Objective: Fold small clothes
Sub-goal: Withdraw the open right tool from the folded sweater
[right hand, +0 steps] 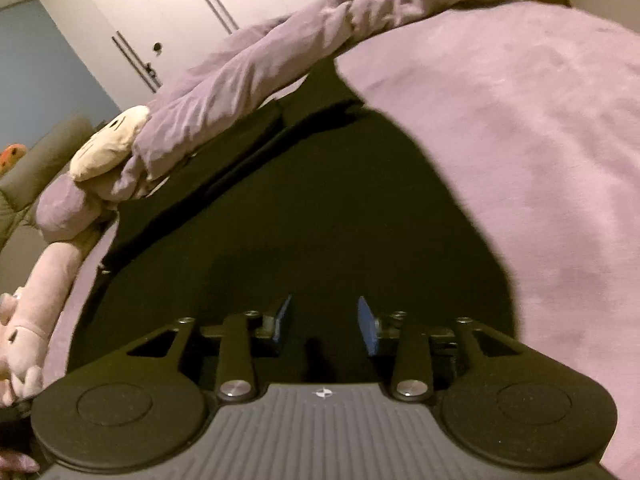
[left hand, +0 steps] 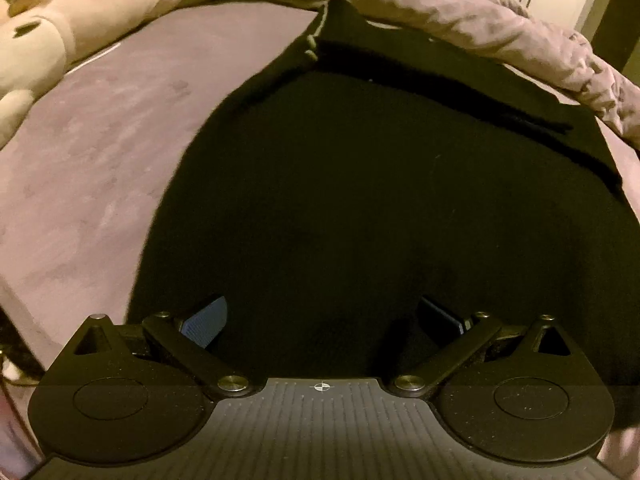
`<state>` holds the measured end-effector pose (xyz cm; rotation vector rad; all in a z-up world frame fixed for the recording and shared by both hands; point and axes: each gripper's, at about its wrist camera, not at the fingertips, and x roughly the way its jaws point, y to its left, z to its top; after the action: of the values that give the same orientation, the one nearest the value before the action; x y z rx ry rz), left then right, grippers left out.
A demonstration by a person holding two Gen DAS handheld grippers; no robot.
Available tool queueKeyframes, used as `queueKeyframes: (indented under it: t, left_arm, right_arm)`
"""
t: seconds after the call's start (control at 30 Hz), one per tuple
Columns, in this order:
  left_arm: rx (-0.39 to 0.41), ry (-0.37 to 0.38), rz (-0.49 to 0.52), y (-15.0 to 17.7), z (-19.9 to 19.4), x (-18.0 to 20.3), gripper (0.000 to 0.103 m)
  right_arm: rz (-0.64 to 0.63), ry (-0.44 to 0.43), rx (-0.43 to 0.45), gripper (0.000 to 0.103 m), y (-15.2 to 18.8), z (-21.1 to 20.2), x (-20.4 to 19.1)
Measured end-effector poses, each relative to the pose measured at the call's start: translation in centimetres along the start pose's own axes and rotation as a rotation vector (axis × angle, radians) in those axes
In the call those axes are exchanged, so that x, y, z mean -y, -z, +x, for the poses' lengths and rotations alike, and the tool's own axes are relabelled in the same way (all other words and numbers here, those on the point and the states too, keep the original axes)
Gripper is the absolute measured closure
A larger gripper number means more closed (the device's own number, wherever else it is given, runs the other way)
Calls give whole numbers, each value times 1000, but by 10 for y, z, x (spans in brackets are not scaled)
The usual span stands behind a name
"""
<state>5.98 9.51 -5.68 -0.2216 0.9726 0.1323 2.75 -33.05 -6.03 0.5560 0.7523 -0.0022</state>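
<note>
A black garment (left hand: 360,200) lies spread flat on a purple bed sheet (left hand: 100,160). It shows a folded band along its far edge with a small pale tag (left hand: 311,42). My left gripper (left hand: 320,316) is open wide, low over the garment's near edge, with nothing between its blue pads (left hand: 206,320). In the right wrist view the same garment (right hand: 300,208) fills the middle. My right gripper (right hand: 324,320) is open, narrower, low over the garment's near part, and empty.
A rumpled purple duvet (left hand: 500,24) is bunched along the garment's far side and also shows in the right wrist view (right hand: 248,72). A pink plush toy (left hand: 60,28) lies at the left of the bed. White wardrobe doors (right hand: 180,8) stand behind.
</note>
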Motion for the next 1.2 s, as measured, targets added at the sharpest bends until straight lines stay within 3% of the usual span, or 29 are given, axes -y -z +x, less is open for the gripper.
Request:
queueKeyframes:
  t: [0.23,0.57,0.9,1.1,1.2]
  left_arm:
    - [13,-22,-86,7,-11,-35,0]
    - [18,-53,-150,-1,-15,-67,0]
    - [-12,-4,-226,-18,3,-96,0]
    - [-55,26,-218,-27,20,-104,0]
    - [-56,39,-168,-28,19,-99,12]
  right_arm:
    - [66,67,15,59,-1,-16,39]
    - [88,32,6,48,-14,8,50]
    - [92,31,27,47,-25,7,53]
    - [106,39,16,46,-30,11,61]
    - [82,33,-6,46,-35,17,61]
